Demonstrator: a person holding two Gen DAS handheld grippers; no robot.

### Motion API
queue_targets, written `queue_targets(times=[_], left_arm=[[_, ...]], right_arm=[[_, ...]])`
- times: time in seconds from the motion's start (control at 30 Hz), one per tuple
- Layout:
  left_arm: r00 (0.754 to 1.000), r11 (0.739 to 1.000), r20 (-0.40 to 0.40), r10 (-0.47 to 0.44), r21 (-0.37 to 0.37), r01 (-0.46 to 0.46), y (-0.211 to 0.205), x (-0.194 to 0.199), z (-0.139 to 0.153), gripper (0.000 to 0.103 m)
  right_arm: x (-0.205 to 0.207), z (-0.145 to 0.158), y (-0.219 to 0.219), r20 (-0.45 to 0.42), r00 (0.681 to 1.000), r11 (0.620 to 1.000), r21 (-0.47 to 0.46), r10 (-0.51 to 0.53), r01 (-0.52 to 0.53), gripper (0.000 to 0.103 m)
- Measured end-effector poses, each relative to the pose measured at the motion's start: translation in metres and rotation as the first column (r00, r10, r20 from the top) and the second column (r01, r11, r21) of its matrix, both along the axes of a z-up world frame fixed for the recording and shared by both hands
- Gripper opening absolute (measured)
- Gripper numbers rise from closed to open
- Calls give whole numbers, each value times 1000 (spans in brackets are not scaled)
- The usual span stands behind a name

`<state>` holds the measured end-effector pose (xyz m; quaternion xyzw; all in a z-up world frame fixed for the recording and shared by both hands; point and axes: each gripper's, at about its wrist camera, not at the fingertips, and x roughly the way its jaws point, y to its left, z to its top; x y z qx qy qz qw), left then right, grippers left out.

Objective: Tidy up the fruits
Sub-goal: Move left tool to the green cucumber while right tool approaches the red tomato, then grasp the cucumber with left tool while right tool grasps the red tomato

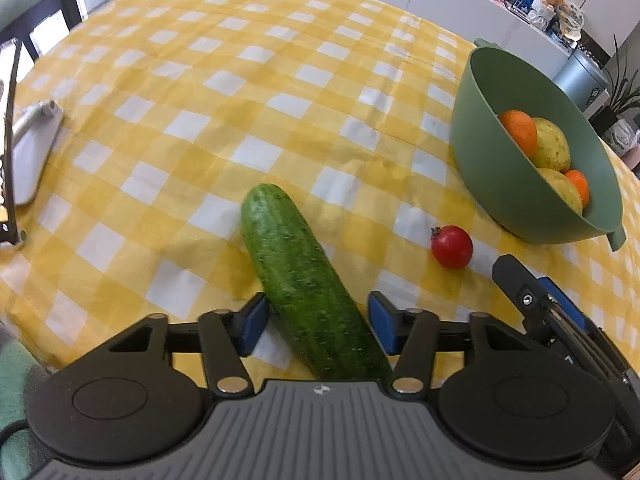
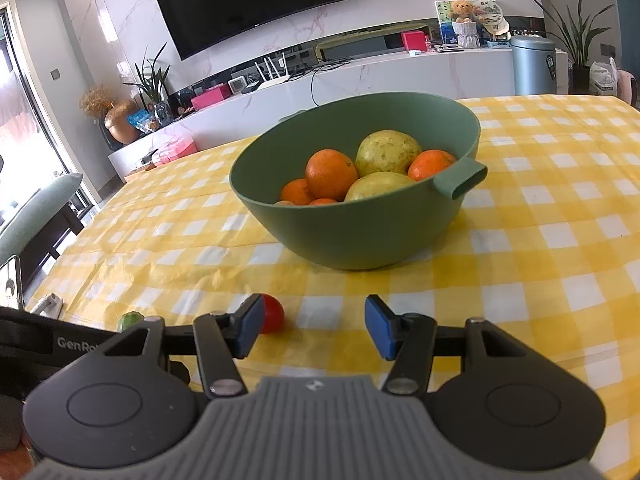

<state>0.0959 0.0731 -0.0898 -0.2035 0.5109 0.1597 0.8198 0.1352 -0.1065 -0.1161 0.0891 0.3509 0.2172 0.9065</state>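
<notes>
Left wrist view: left gripper (image 1: pixel 318 326) low over the yellow checked tablecloth (image 1: pixel 248 92), blue pads (image 1: pixel 253 326) about half apart. Cucumber (image 1: pixel 308 292) lying flat between them, running from 6 o'clock up toward 11 o'clock. A little gap showing on each side of it, so no squeeze and nothing held. Cherry tomato (image 1: pixel 452 247) on the cloth at 3 o'clock of the cucumber, near it but not touching. Green bowl (image 1: pixel 492 168) at 2 o'clock, just past the tomato, with oranges (image 1: pixel 520 132) and yellow-green pears (image 1: pixel 554 144) inside. Tip of the right gripper (image 1: pixel 536 296) poking in at 4 o'clock. Grey flat thing (image 1: pixel 34 152) far off at 9 o'clock, too blurry to name.

Right wrist view: right gripper (image 2: pixel 314 326) just above the cloth, blue pads about half apart, only bare cloth between them, nothing held. Cherry tomato (image 2: pixel 273 314) partly hidden behind the left pad, outside the gap. Green bowl (image 2: pixel 360 236) straight ahead at 12 o'clock, standing upright, its handle (image 2: pixel 460 178) sticking out at 2 o'clock. Oranges (image 2: pixel 331 174) and pears (image 2: pixel 387 152) piled inside. Green end of the cucumber (image 2: pixel 130 320) peeking out at 9 o'clock. Black television (image 2: pixel 256 0) on the wall far behind.
</notes>
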Motion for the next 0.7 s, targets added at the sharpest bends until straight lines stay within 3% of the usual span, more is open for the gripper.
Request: queue_targets(times=[0.1,0.27,0.47,0.7], left_arm=[[1000,1000,17,-26,-2,26,2,-1,0,56],[990,991,60,-124,61,121,-1,3,8,48],[948,947,104,-302,147,286,-9,23,20,46],[924,929,112,-366,110,355,0,44,9,46]], right_arm=[[0,-1,0,-3,1000,1000,0,1,-1,53],[0,-1,0,-3,1000,1000,0,1,-1,53],[1,-3,3,4,1000,1000,-12,13,-13,53],[-1,0,10,56,998,998,-48,37,-35,53]])
